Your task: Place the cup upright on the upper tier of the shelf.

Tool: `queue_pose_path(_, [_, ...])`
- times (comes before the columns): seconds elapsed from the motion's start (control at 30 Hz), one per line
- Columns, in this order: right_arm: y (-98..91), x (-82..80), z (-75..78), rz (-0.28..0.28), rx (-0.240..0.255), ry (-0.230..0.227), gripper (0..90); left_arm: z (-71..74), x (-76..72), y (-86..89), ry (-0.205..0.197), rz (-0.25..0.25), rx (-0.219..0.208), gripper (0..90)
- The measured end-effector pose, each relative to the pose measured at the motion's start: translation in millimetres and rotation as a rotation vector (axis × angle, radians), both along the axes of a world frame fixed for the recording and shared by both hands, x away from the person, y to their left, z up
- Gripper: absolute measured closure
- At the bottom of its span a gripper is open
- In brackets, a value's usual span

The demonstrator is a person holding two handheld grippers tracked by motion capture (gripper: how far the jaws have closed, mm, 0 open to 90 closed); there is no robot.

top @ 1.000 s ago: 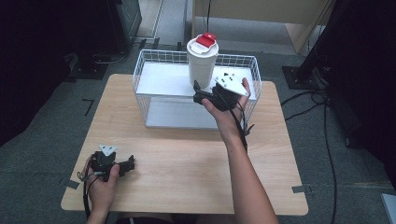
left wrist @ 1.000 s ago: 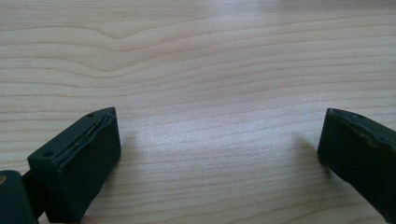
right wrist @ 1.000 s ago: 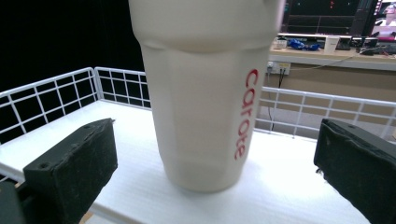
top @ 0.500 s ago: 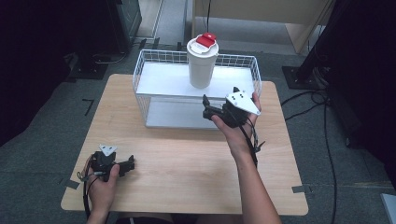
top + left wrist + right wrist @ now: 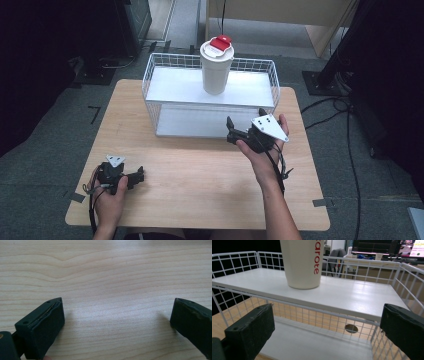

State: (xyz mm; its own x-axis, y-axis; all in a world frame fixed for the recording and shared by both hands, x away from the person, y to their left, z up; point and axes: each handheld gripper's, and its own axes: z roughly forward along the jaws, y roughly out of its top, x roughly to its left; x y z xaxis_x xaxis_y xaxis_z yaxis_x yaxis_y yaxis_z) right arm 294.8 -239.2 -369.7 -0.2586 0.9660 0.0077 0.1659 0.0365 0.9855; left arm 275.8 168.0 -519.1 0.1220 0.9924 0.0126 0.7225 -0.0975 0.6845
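From the high view, a tall white plastic tumbler with a red-and-white lid [image 5: 216,65] is standing upright on the upper shelf of a white wire rack [image 5: 150,87] at the far side of the light wooden counter [image 5: 200,180]. The right tongs [image 5: 229,131] are hovering just in front of the rack's near right edge, well apart from the tumbler, pointing left with jaws spread. The left tongs [image 5: 141,173] are resting on the counter at the near left, far from the rack.

In the left gripper view, the left tongs [image 5: 117,315] are gaping wide over bare wood, holding nothing.

In the right gripper view, the right tongs [image 5: 327,322] are standing wide and empty, facing the rack [image 5: 352,300]; the tumbler [image 5: 303,262], with red lettering, is sitting on the shelf beyond them, toward the left.
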Motion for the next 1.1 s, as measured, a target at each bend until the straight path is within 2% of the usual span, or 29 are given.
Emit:
queue_pose_path(0.57, [-33.5,-27.1,-24.8,-0.055,0.002,0.035,0.0,0.0,-0.1,0.0,0.001,0.0,0.0,0.0])
queue_pose_path(1.1, [-76.0,-51.3,-64.9,-0.148,0.013,0.109,0.0,0.0,-0.1,-0.1,0.001,0.0,-0.001,0.0])
